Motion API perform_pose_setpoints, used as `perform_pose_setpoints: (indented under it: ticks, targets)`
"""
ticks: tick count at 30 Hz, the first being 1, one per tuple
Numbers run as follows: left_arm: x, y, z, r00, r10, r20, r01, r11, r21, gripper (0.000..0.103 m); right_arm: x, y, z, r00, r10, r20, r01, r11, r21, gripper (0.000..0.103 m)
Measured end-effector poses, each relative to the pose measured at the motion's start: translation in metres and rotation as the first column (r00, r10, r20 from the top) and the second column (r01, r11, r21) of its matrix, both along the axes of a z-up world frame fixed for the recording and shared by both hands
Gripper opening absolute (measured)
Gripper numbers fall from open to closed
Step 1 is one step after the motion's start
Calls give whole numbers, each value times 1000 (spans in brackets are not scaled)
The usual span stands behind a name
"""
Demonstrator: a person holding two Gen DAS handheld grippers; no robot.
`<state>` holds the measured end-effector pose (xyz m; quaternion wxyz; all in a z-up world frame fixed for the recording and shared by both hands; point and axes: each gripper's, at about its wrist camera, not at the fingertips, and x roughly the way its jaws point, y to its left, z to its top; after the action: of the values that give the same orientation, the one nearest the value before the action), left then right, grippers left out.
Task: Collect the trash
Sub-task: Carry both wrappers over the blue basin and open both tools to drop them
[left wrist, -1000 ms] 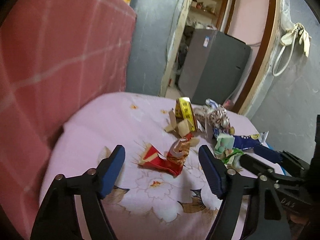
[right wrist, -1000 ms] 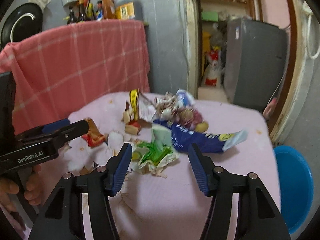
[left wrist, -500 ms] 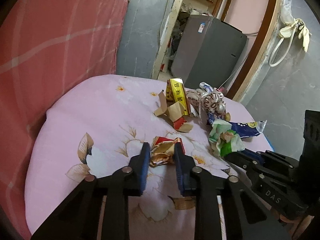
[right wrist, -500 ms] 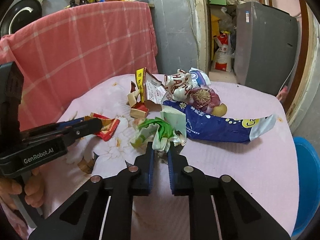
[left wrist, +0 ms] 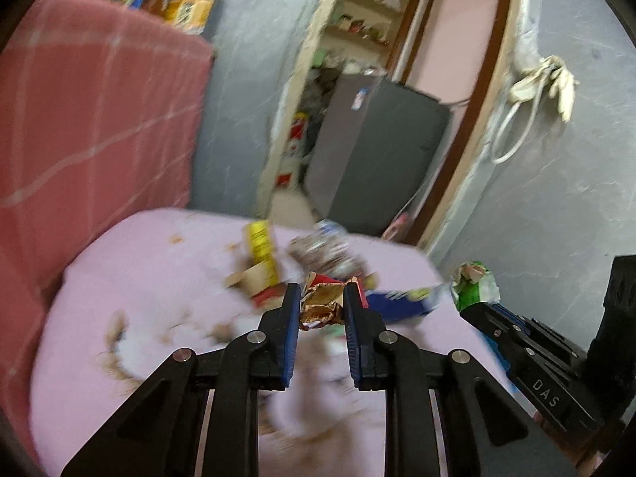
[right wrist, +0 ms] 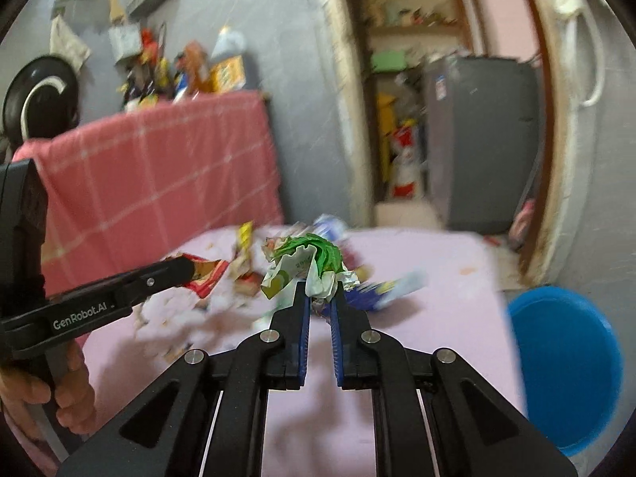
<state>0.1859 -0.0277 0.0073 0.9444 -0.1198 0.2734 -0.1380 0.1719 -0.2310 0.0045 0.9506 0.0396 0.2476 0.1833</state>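
My left gripper is shut on a crumpled red and gold wrapper and holds it above the pink floral table. It also shows in the right wrist view. My right gripper is shut on a crumpled green and white wrapper, lifted off the table; the wrapper shows in the left wrist view too. On the table lie a yellow carton, a blue packet and a crumpled brown and white wrapper.
A blue bucket stands on the floor right of the table. A red checked cloth hangs behind the table on the left. A grey fridge stands by the doorway beyond.
Both grippers have lifted up and back from the table with their wrappers held. The views are blurred by the motion.
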Motion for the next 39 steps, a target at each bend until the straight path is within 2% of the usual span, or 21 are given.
perform_pose_setpoints:
  ticks: [3,6,12,18,24,29,32,35,39]
  targets:
    - [3,-30,13,997,-45,63,47,998,-29,18,-4,-28,15,994,-88,63,89,996,-6,8]
    - [12,-61,21,991,-95,94,101,993,-53,18,-5,-57,27,978,-170,118,176,984,-39,8]
    - [28,-129,25,972,-206,110,213,975,-60,18,-1,-114,26,947,-294,130,304,950,-65,8]
    - [52,-192,15,957,-289,42,290,956,-46,18,5,-162,11,906,-416,76,421,904,-75,9]
    - [77,-228,2,943,-328,-47,328,945,-19,18,14,-189,-10,883,-469,-16,467,881,-83,9]
    - [96,-247,-21,934,-330,-136,331,943,-18,19,24,-201,-28,867,-485,-113,477,874,-91,10]
    - [104,-251,-31,926,-335,-173,336,942,-26,25,25,-206,-36,860,-488,-149,479,873,-92,12]
    - [108,-251,-36,921,-339,-190,338,940,-40,34,28,-207,-40,856,-489,-170,482,872,-85,25]
    - [111,-246,-39,912,-349,-218,342,937,-67,35,32,-213,-42,849,-495,-183,490,868,-76,27]
